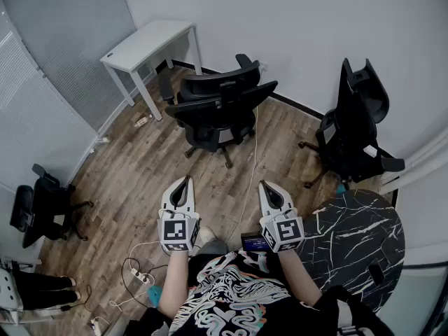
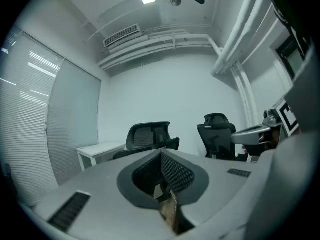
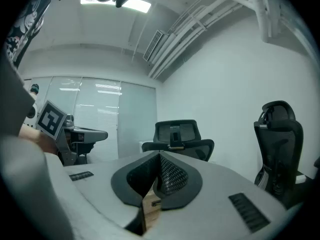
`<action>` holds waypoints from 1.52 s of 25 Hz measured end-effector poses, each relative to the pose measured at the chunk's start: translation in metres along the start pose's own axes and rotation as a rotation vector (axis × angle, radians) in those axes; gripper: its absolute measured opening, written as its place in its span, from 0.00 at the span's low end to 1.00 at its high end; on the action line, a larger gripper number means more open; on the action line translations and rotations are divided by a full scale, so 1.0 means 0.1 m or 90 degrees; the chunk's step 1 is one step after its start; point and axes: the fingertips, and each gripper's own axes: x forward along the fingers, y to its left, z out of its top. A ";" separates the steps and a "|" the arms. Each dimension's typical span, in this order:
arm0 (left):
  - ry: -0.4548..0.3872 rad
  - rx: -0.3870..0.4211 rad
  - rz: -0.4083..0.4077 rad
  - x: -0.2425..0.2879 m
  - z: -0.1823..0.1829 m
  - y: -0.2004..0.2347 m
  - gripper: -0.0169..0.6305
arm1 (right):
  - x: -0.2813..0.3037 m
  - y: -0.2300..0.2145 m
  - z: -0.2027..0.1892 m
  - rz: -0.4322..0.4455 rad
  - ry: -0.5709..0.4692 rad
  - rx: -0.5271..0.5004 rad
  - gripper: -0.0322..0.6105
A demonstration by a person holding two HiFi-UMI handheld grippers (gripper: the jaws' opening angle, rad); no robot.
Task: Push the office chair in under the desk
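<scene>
Well, both claws are shut tight with nothing in them: the left claw (image 1: pixel 187 180) and the right claw (image 1: pixel 264 185) hang side by side in front of you, well apart from the office chair (image 1: pixel 217 110). That chair stands on the floor beside the near end of the white table (image 1: pixel 143 44), which sits toward the far-left corner of the floor by the glass wall.

For the push, you would probably do best to walk up and set both closed claws against the top of the backrest, one toward each side, so the chair rolls straight and does not spin. Aim the seat at the gap between the table's legs and push slowly. Mind the white cable (image 1: pixel 253 152) lying on the floor just beside the chair's base; a wheel could catch on it.

Some things you cannot read from here. The chair's wheels are mostly hidden under its seat, so their direction is unclear. The space under the table is out of sight from above, and the table shows only at the left of the left gripper view. Which way the seat faces is also hard to tell. Don't confuse your target with the second chair (image 1: pixel 357 128) by the far wall.
</scene>
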 end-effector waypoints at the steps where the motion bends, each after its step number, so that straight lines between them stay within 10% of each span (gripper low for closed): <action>1: 0.001 -0.001 -0.001 -0.01 0.00 0.01 0.06 | 0.00 0.01 0.00 -0.001 0.001 0.001 0.08; 9: 0.004 -0.019 -0.009 -0.05 -0.01 -0.01 0.06 | -0.05 -0.02 0.05 -0.007 -0.005 0.006 0.08; 14: -0.003 -0.195 -0.133 -0.06 -0.02 -0.19 0.06 | -0.12 0.04 0.10 0.009 -0.028 -0.006 0.08; 20: 0.027 -0.048 -0.022 -0.01 -0.06 0.01 0.06 | -0.08 -0.08 0.10 -0.001 -0.026 0.003 0.08; 38: 0.006 -0.051 0.008 0.97 -0.07 0.56 0.06 | 0.93 -0.49 0.02 0.005 -0.004 -0.001 0.08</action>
